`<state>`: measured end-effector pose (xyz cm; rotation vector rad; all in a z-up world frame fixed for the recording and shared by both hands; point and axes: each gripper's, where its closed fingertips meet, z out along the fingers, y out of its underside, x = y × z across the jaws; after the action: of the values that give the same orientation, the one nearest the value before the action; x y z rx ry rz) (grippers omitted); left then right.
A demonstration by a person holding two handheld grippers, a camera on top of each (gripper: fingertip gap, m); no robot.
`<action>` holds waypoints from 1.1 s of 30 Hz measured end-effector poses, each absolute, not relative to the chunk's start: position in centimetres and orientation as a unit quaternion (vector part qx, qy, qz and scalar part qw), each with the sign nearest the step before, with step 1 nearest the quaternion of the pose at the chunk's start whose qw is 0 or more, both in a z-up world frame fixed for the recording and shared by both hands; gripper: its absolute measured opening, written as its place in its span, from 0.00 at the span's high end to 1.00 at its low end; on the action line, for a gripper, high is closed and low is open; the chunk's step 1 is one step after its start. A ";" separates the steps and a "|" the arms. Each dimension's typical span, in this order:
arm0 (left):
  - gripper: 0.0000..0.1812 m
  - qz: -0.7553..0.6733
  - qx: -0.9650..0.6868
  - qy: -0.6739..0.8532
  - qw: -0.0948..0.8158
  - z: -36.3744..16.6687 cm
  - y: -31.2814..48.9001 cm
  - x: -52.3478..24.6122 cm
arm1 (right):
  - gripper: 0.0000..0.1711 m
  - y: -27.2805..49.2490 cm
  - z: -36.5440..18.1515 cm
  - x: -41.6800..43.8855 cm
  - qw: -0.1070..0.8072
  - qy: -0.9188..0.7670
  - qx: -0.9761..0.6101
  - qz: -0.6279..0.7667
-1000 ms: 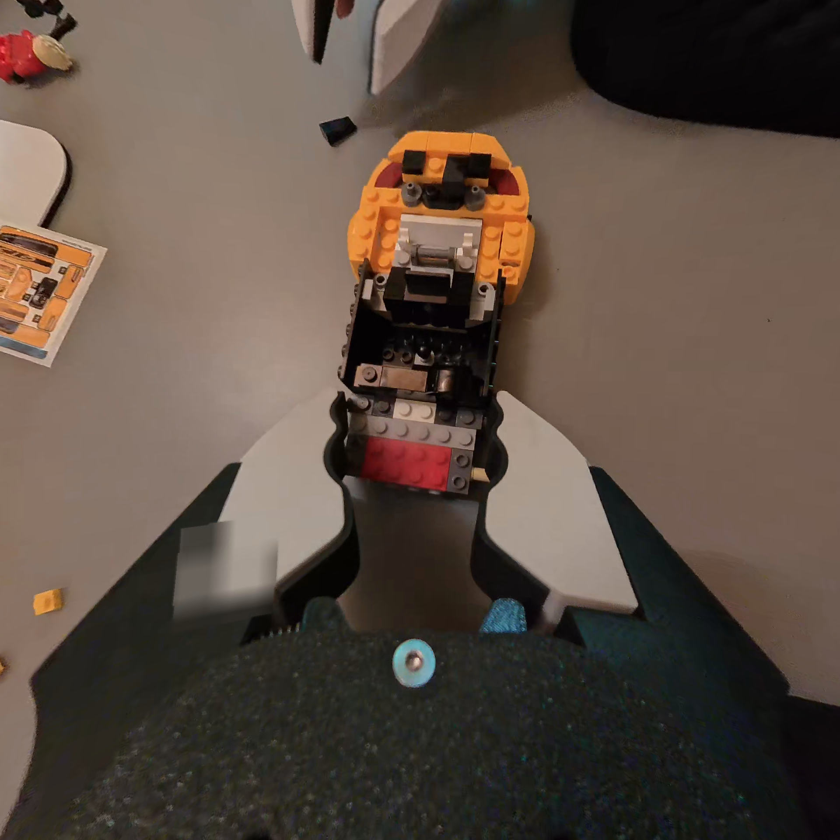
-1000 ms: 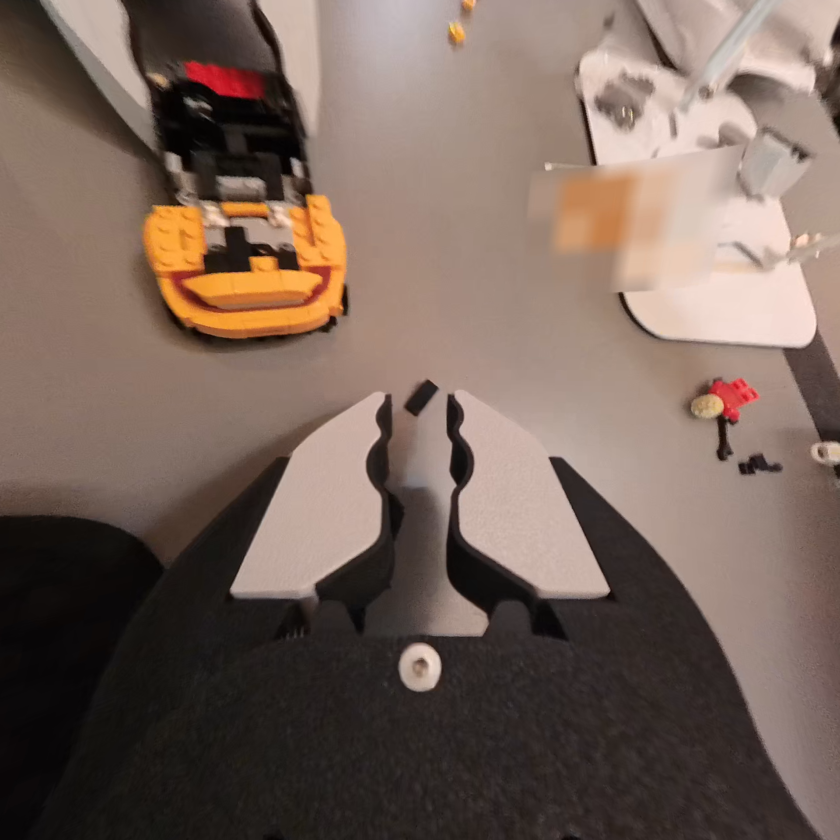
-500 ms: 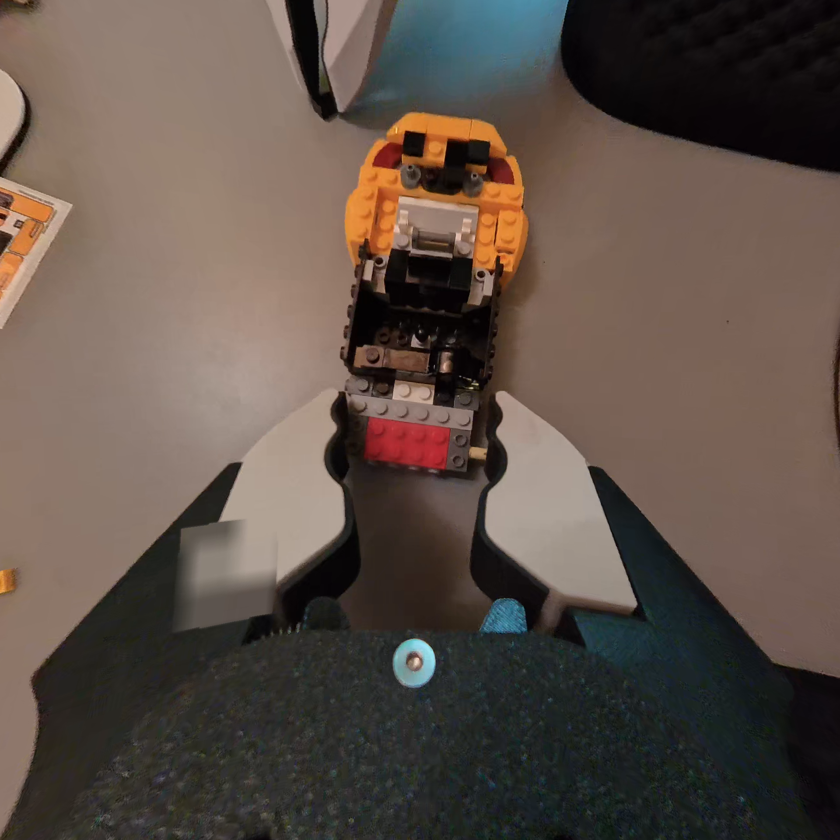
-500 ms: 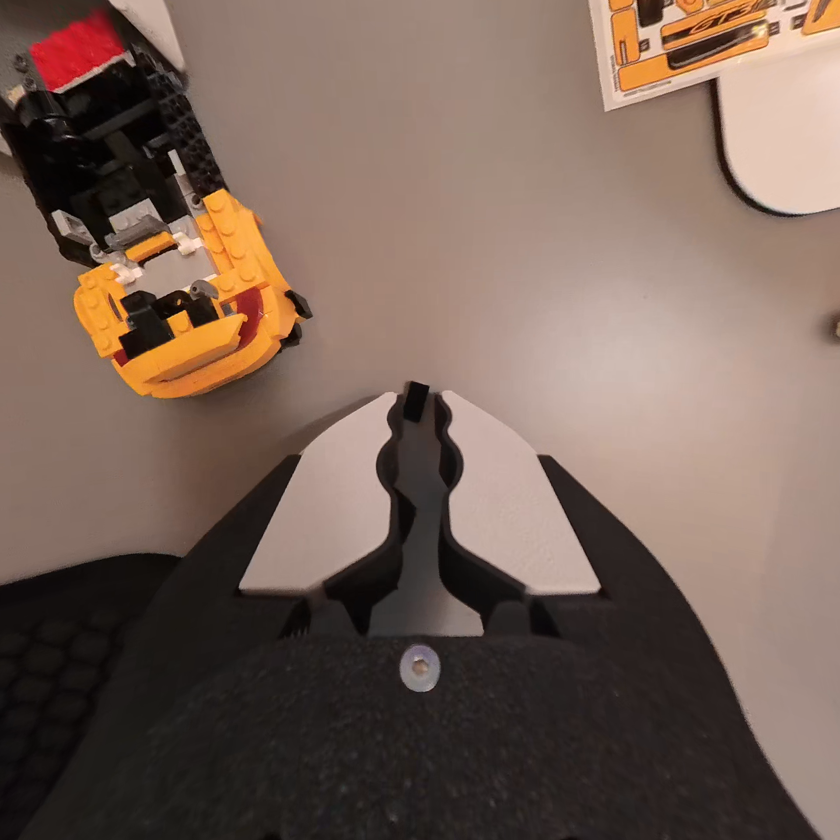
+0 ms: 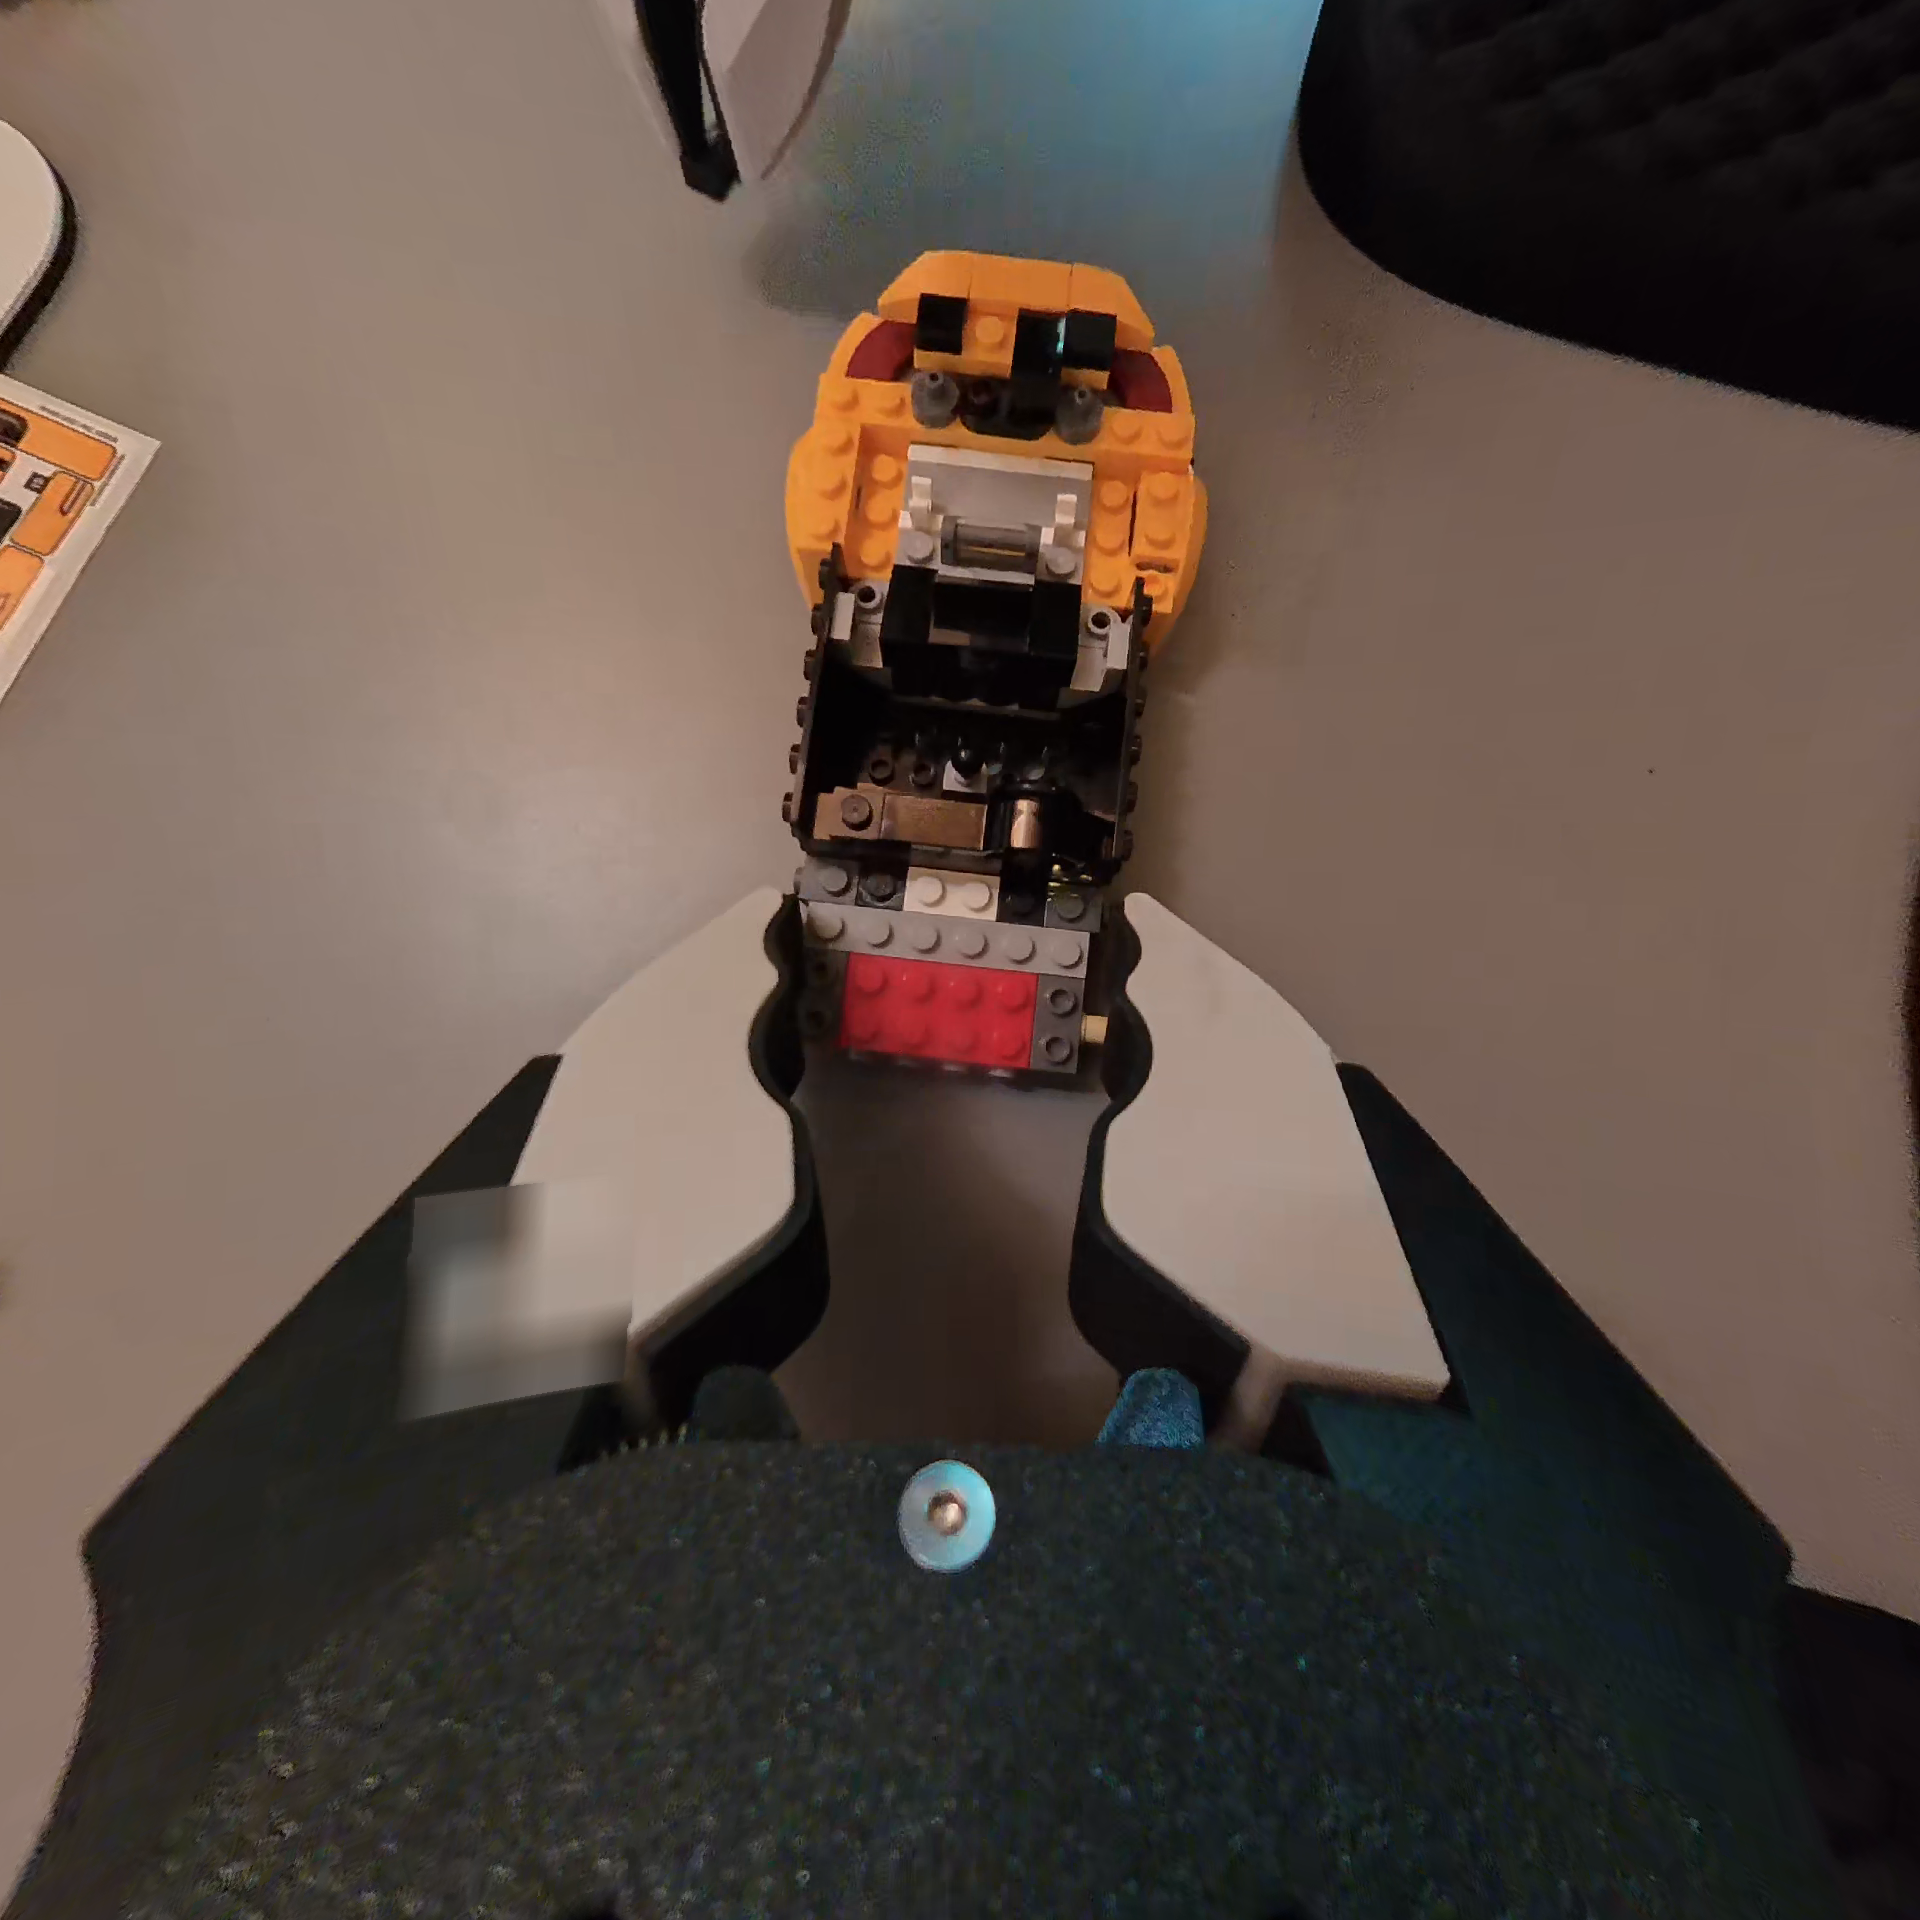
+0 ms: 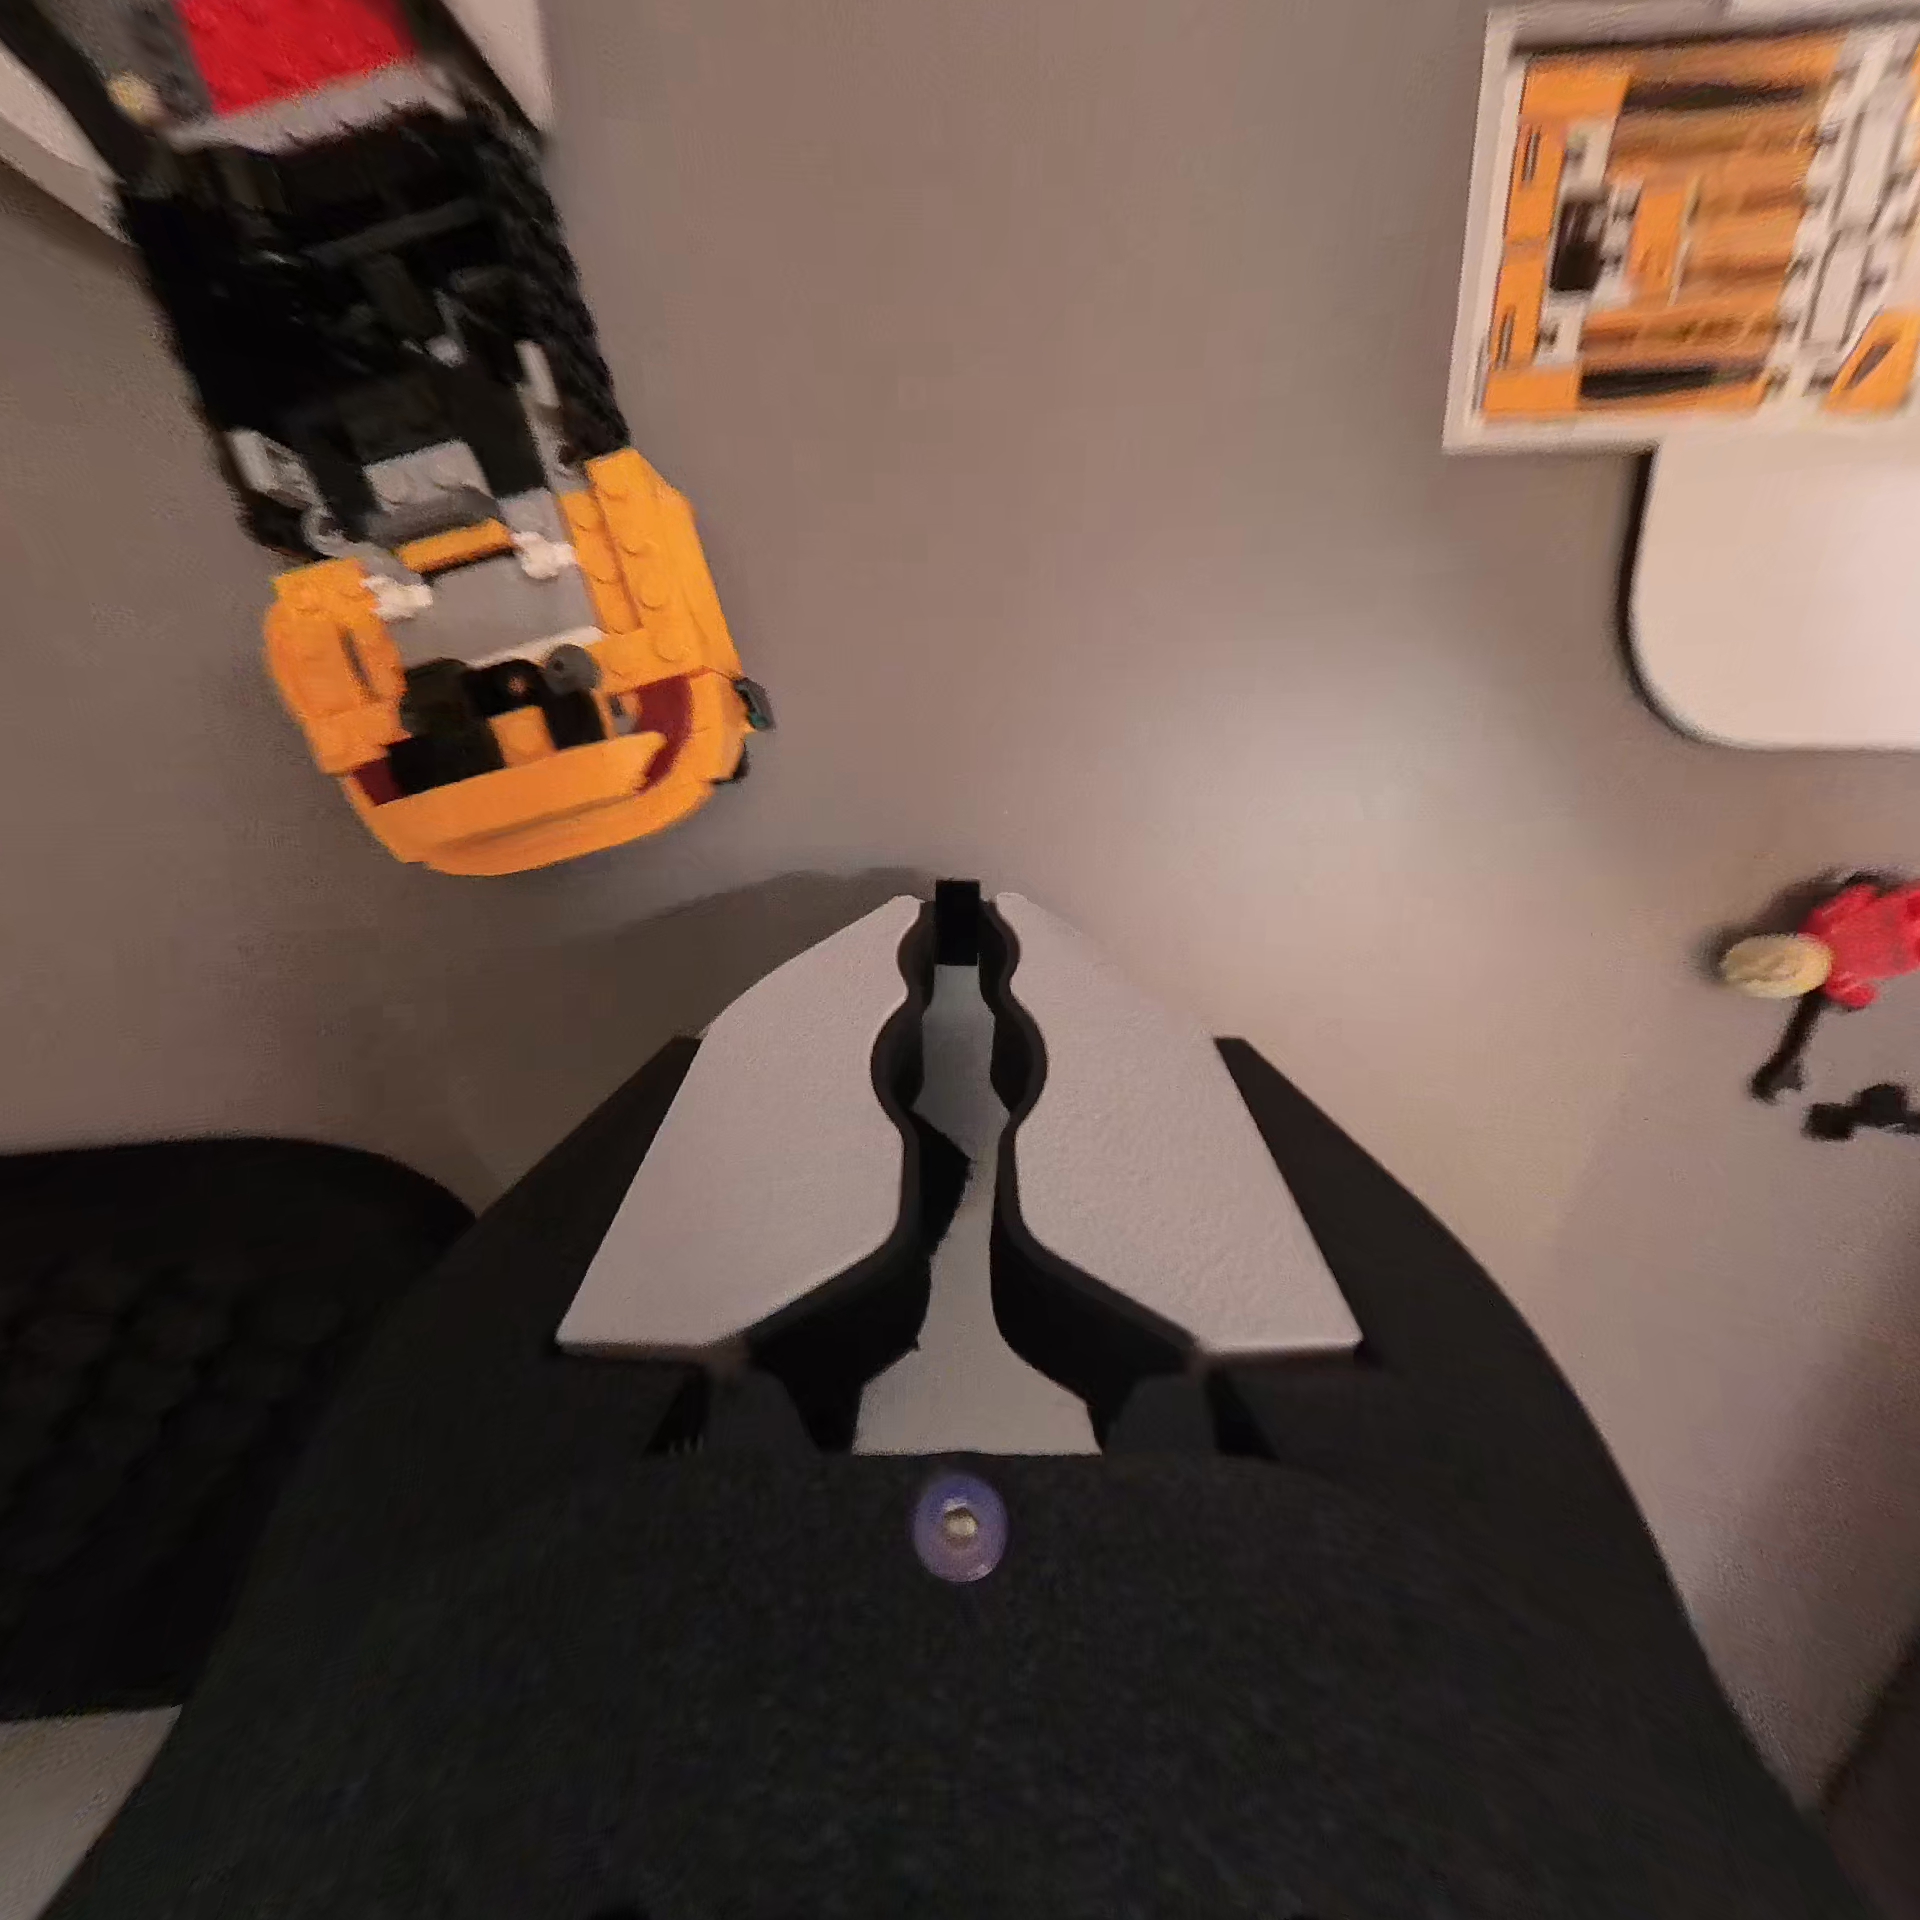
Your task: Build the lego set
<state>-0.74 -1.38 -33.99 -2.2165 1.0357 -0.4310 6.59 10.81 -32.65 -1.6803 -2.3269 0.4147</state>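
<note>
Grey worktop [image 5: 416, 727], matte, lit from above.

- Car [image 5: 977, 665]: part-built, orange nose, black middle, red-and-grey tail. Lies on worktop, nose pointing away in left wrist view.
- Left gripper [image 5: 951, 997]: fingers apart, clamped on both sides of car's red-and-grey tail. Left finger [image 5: 675, 1122] touching tail; right finger against small peg on tail's side.
- Right gripper [image 6: 958, 925]: fingers nearly together, pinching small black piece [image 6: 956, 920] at tips. Piece upright, protruding just past tips. Held near car's nose [image 6: 520, 810], not touching.
- Sticker sheet [image 6: 1683, 229]: orange and black, flat on worktop, well apart from car; one edge over white rounded plate [image 6: 1787, 603].
- Red figure [image 6: 1860, 940]: lying beside loose black bits, far right in right wrist view.
- Black pad [image 5: 1621, 177]: beyond car, upper right in left wrist view.
</note>
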 end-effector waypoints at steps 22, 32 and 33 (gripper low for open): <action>0.70 -0.171 -0.844 0.377 0.341 -34.2 -1.6 -1.0 | 0.96 4.8 -28.5 3.3 0.110 -0.869 -0.439 0.198; 0.70 -0.179 -0.842 0.379 0.339 -34.1 -1.8 -0.9 | 0.96 3.3 -30.2 4.0 0.069 -0.879 -0.428 0.199; 0.69 -0.186 -0.840 0.380 0.340 -33.9 -1.9 -0.8 | 0.96 3.3 -30.3 4.1 0.068 -0.879 -0.428 0.198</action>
<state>-0.85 -1.91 -33.94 -2.1865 0.9901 -0.4854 4.09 3.26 -30.25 -1.2898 -2.6487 0.5973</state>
